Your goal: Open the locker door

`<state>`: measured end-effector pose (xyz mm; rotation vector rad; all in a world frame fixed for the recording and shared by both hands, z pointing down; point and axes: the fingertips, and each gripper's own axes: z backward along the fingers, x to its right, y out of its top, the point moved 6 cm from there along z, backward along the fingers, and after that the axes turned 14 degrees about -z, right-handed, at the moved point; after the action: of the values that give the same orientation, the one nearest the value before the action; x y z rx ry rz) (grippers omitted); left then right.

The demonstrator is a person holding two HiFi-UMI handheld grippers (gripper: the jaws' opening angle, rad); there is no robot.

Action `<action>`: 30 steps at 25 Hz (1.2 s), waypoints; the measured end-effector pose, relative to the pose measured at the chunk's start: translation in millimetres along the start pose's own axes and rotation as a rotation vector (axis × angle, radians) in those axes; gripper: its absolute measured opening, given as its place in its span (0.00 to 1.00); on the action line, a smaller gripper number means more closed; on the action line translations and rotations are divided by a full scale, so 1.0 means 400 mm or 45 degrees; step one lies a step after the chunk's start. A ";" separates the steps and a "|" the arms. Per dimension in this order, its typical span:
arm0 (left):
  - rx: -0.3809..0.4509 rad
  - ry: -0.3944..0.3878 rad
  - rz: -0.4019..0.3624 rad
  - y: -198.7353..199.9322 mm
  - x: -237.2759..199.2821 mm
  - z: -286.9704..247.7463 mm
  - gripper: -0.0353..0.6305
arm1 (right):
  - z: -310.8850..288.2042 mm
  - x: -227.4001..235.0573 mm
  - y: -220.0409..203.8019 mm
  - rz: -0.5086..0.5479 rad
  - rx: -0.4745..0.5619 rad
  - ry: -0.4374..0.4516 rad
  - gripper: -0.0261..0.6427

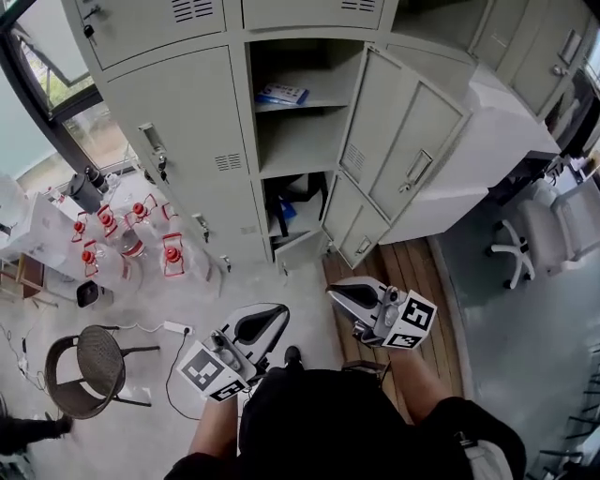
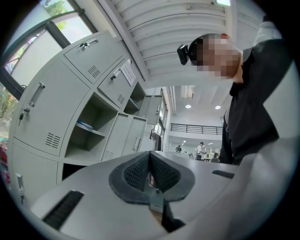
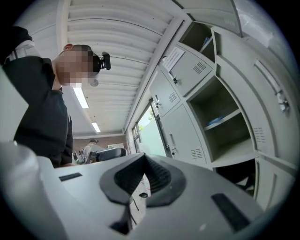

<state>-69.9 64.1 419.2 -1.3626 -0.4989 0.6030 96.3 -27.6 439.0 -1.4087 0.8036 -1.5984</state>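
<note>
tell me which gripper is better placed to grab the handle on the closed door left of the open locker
Left, probably. The left gripper sits on the side of that handle, nearer the closed door; the right gripper is nearer the open door. Both are shut and not yet near either door.

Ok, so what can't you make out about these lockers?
- Shelf item, head view: blue and white, too small to identify.
- Bottom compartment, head view: there is a dark shape inside, but shadow hides what it is. In the left gripper view the left gripper mostly covers this compartment.
- Top lockers, head view: cut off by the upper edge.
</note>
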 end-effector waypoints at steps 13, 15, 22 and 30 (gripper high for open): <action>-0.073 -0.002 0.013 0.015 0.284 -0.017 0.08 | 0.177 -0.166 -0.075 -0.047 -0.016 0.109 0.06; -0.090 -0.017 0.034 -0.001 0.336 -0.019 0.08 | 0.213 -0.189 -0.097 -0.049 -0.021 0.123 0.06; -0.161 -0.009 0.091 -0.081 0.456 -0.030 0.08 | 0.321 -0.213 -0.183 -0.119 -0.022 0.108 0.06; -0.209 -0.018 0.100 -0.123 0.494 -0.057 0.08 | 0.373 -0.230 -0.190 -0.106 -0.017 0.102 0.06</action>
<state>98.9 172.3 461.5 -1.5405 -0.5170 0.6473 231.5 97.6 489.2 -1.4113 0.8124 -1.7251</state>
